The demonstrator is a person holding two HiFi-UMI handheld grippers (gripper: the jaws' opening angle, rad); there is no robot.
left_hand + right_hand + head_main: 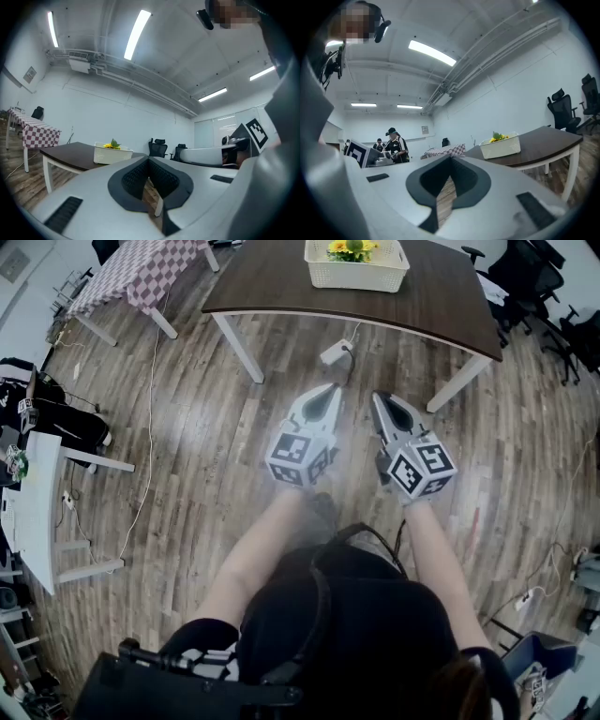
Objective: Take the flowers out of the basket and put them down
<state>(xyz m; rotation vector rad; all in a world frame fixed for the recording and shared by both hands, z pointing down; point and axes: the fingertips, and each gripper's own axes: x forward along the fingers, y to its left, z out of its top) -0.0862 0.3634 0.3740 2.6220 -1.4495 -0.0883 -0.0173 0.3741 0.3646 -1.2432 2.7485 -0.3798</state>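
Yellow flowers (pixel 352 248) with green leaves lie in a white basket (pixel 357 275) on the dark wooden table (pixel 281 282) at the top of the head view. The basket (pixel 111 153) and flowers (pixel 111 145) also show far off in the left gripper view, and the basket (pixel 500 146) with flowers (pixel 498 137) in the right gripper view. My left gripper (pixel 333 390) and right gripper (pixel 376 398) hang side by side over the floor, well short of the table. Both are shut with nothing between the jaws.
A white power strip (pixel 335 353) and cable lie on the wood floor under the table's near edge. A checkered-cloth table (pixel 141 273) stands at top left, black office chairs (pixel 539 277) at top right, a white desk (pixel 33 512) at left. People (pixel 393 145) stand far off.
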